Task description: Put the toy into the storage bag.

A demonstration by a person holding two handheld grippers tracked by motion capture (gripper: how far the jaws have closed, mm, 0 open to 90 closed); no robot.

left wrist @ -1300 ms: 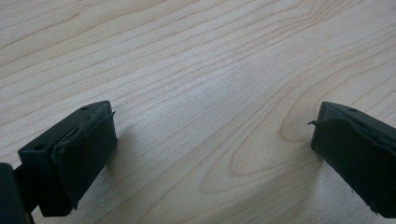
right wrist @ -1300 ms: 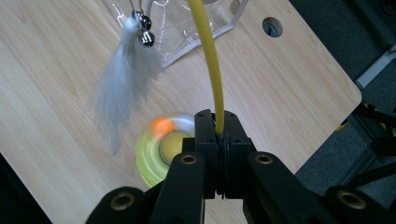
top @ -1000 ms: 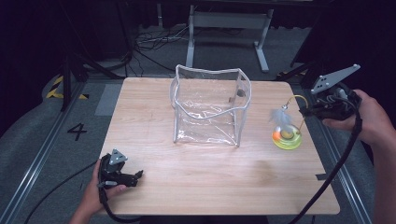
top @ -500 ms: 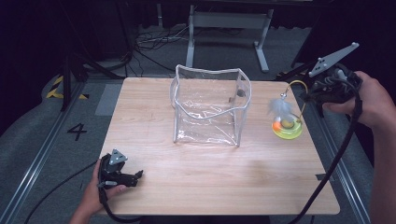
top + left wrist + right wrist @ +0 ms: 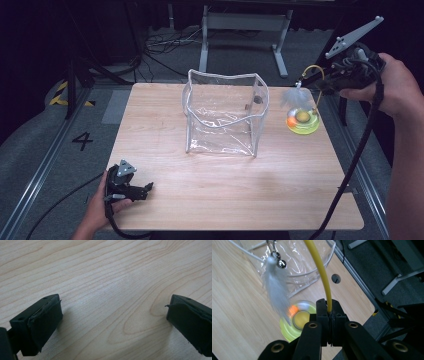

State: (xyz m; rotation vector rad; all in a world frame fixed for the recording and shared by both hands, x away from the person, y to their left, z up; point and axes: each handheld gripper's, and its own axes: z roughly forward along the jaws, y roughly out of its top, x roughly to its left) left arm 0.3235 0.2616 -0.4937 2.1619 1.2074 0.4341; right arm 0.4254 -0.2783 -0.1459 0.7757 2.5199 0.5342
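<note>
1. High view, far left: the left gripper (image 5: 142, 189) rests on the near-left part of the wooden table (image 5: 225, 200), its jaws spread apart with nothing between them; it seems parked there, kept clear of the work.
2. In the left gripper view the two black pads (image 5: 46, 320) frame bare wood grain, confirming that they hold nothing.
3. Mid-table stands a clear plastic bag (image 5: 225, 117), upright with its mouth open, probably so that things can be dropped in from above.
4. Just right of the bag, near the table's right edge, sits the round yellow-green base (image 5: 303, 122) of a cat toy, with an orange ball in its track.
5. Rightmost, the right gripper (image 5: 312, 82) is raised off the table, its jaws pressed together on the yellow wand (image 5: 320, 272), which arches up from the base.
6. A white feather (image 5: 275, 290) and small bell dangle from the wand's tip, hanging free because the grip is on the stem.
</note>
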